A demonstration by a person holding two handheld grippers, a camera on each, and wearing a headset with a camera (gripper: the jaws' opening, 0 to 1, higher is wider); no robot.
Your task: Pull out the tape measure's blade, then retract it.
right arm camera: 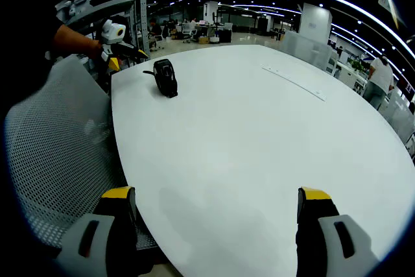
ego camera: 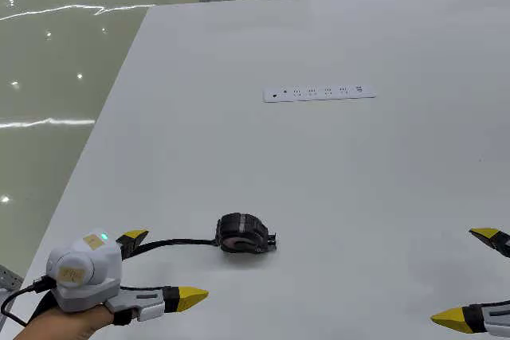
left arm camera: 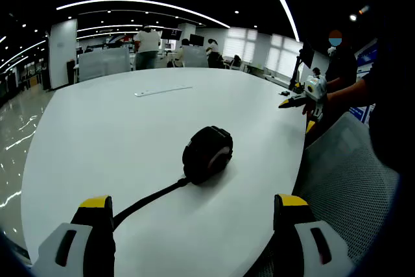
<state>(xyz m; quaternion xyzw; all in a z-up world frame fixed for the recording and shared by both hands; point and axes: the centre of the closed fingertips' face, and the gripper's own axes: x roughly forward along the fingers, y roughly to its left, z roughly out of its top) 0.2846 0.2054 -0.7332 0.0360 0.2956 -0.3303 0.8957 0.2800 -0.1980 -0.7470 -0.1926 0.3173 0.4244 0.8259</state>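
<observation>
Tape measure (ego camera: pixel 245 233) pull-out appeared not yet begun. Left gripper (ego camera: pixel 165 266) stood with jaws apart and empty, the black strap (ego camera: pixel 179 242) leading from near one jaw to the tape measure, which lay close ahead on the white table (ego camera: pixel 335 165), no blade showing. Right gripper (ego camera: pixel 464 276), also spread, hung well apart. Next move called for steadying the tape measure and pinching the blade tip

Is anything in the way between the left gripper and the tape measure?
Nothing visible blocks it. Only the black strap of the tape measure lies on the table, running toward the open left gripper.
</observation>
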